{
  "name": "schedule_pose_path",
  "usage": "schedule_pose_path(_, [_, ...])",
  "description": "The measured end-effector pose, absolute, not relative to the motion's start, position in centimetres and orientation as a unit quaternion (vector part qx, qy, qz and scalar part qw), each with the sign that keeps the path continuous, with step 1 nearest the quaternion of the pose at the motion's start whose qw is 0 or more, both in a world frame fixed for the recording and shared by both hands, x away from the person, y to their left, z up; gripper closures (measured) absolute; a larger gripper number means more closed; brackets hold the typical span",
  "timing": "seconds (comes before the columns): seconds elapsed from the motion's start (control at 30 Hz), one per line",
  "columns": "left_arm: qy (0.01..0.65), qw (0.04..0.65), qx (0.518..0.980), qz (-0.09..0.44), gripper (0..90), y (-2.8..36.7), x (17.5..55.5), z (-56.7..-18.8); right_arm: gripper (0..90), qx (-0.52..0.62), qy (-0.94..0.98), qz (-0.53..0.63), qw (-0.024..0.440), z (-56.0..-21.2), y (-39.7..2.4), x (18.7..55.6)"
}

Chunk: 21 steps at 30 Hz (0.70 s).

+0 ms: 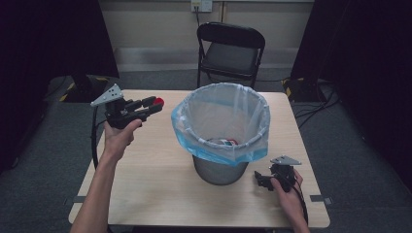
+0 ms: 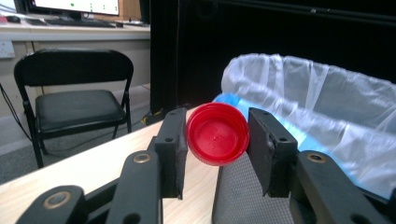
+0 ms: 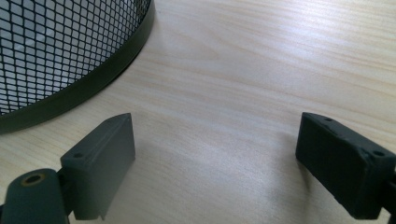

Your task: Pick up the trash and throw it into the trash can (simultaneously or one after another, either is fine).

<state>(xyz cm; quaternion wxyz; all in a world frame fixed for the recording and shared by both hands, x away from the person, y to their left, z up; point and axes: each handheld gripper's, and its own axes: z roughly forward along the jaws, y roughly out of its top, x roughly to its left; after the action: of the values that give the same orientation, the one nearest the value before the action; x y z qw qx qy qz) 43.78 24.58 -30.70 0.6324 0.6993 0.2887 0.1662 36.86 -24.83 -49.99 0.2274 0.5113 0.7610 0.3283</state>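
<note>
Left gripper (image 1: 156, 104) raised left of bin (image 1: 221, 131), jaws clamped on red cap (image 2: 217, 134). Right gripper (image 1: 259, 178) low on surface (image 1: 155, 184) right of bin base, jaws wide apart, empty.

Red bottle cap (image 2: 217, 134) between the left tool's (image 2: 217, 154) jaws, beside the lined bin (image 2: 322, 107).

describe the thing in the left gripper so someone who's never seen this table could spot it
Start at the mesh bin with the clear-and-blue liner in the middle of the wooden table. Left of its rim, the left gripper is held above the table. Between its jaws sits a small round red bottle cap, the one bright red thing outside the bin.
</note>
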Motion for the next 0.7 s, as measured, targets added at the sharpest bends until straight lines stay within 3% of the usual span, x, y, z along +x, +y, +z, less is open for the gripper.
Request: schedule_pose_path(0.7, [0.246,0.664,0.684,0.176,59.1,22.4,43.0,-26.1,11.1,0.511,0.761,0.328,0.228,-50.0,-24.8,36.9])
